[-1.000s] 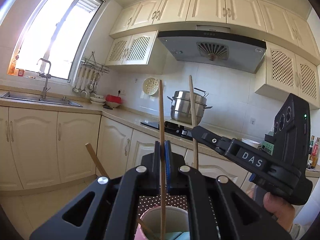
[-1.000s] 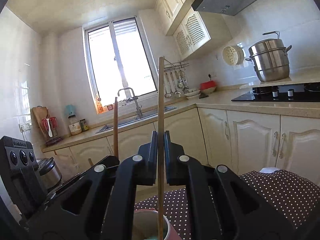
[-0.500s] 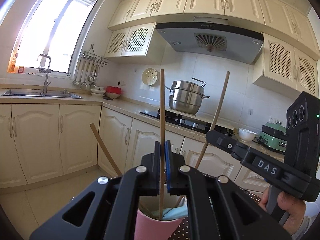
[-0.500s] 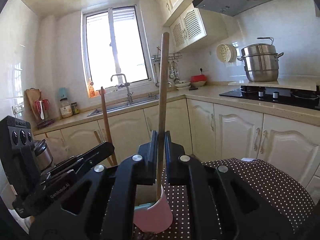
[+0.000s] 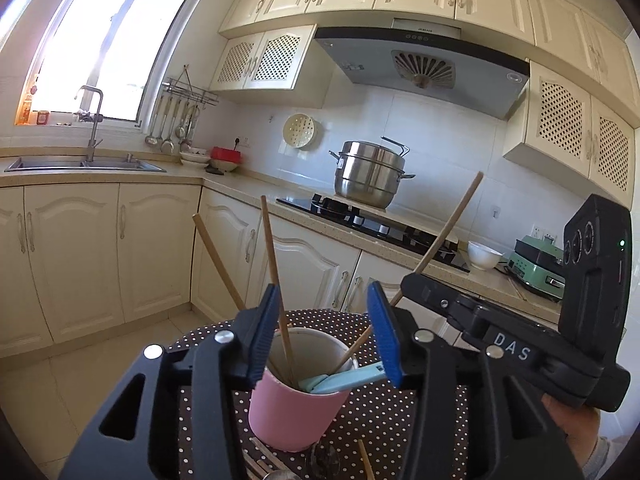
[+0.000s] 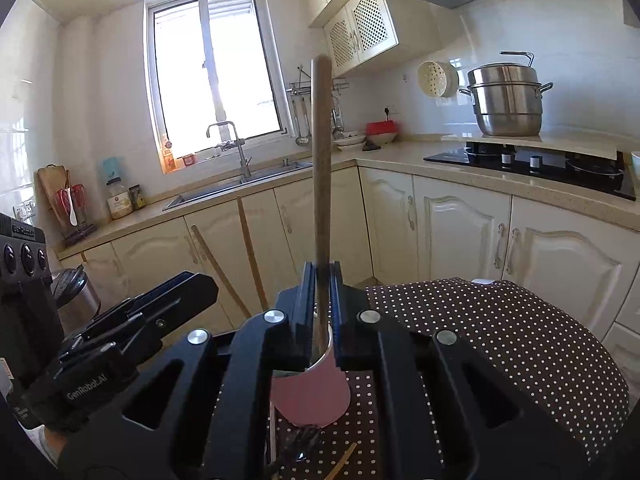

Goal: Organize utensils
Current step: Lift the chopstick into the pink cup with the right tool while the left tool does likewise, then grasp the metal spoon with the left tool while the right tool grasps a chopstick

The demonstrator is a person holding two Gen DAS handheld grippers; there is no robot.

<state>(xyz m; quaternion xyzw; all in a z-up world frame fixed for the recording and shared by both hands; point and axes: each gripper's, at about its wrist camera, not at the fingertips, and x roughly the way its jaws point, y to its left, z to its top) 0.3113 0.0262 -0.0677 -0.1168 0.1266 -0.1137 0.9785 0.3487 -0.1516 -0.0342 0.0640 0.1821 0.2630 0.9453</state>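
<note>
Starting at the left, my left gripper (image 5: 326, 330) has its jaws opening, the 2 blue pads spread on either side of the pink cup (image 5: 294, 398). A wooden chopstick (image 5: 276, 280) stands in the cup just beside the left pad; I cannot tell whether it touches that pad, and the right pad is clear of it. Another chopstick (image 5: 218, 262) leans out of the cup toward the lower cabinets on the left. Light blue utensil handles (image 5: 344, 380) lie across the cup's rim, just short of the right pad.

The cup sits on a brown polka-dot table (image 5: 400, 412), near its far edge. Beyond that edge I see open floor up to the cabinet fronts, which gives me free space ahead and to the left. A few more utensils (image 5: 272, 466) lie on the cloth in front of the cup's base, close under my fingers.

Further right, my right gripper (image 6: 322, 300) has its jaws pressed together, pinching a third chopstick (image 6: 322, 168) that stands nearly upright with its lower end inside the cup. From the left camera this stick leans away to the right. A hand (image 5: 572, 428) grips the right tool at the frame's edge. To the right, the table's rounded edge curves round in front of the stove-side cabinets.
</note>
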